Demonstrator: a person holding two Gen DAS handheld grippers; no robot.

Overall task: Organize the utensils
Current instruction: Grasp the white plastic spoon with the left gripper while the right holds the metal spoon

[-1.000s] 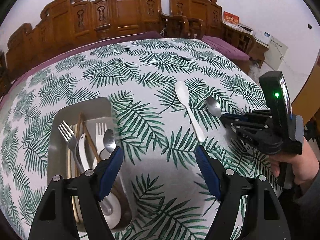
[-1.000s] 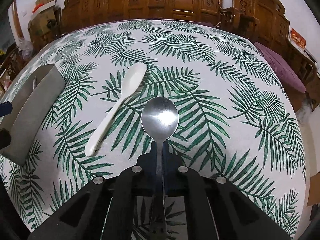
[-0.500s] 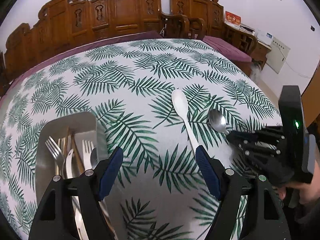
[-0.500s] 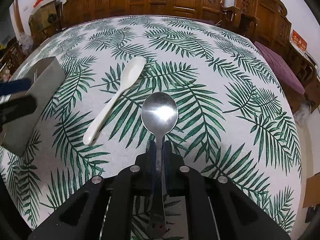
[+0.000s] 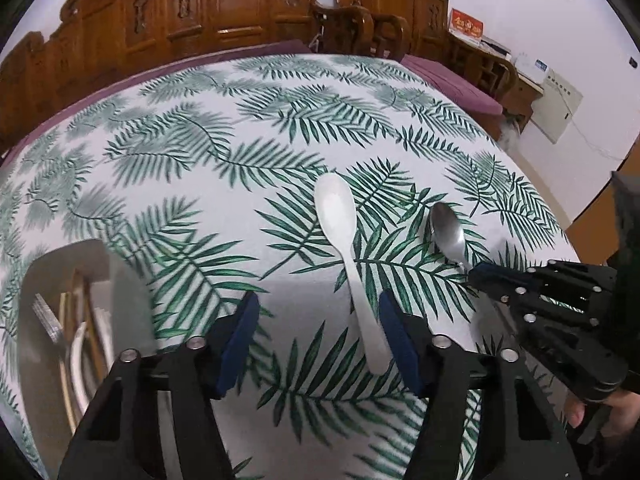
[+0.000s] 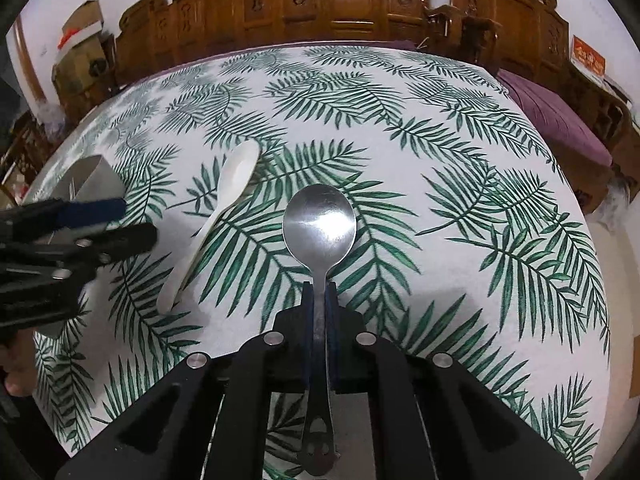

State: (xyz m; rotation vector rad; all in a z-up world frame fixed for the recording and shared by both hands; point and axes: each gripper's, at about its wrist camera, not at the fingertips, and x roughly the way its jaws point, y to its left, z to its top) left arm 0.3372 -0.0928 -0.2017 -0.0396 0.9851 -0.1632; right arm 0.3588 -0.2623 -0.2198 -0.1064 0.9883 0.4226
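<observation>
The right tool [image 6: 319, 300] is clamped on the handle of a metal spoon [image 6: 319, 224], its bowl sticking out forward over the table [image 6: 460, 184]. The left tool [image 5: 316, 332] is closing, its pads not yet touching anything; the white spoon [image 5: 340, 236] lies flat on the leaf-print cloth with its handle end just inside the right pad [image 5: 400, 344]. A metal tray [image 5: 52, 280] (forks and chopsticks inside) sits at the left.

light: dim, even | edges – fisheye-bent | left side – perhaps motion-blurred
</observation>
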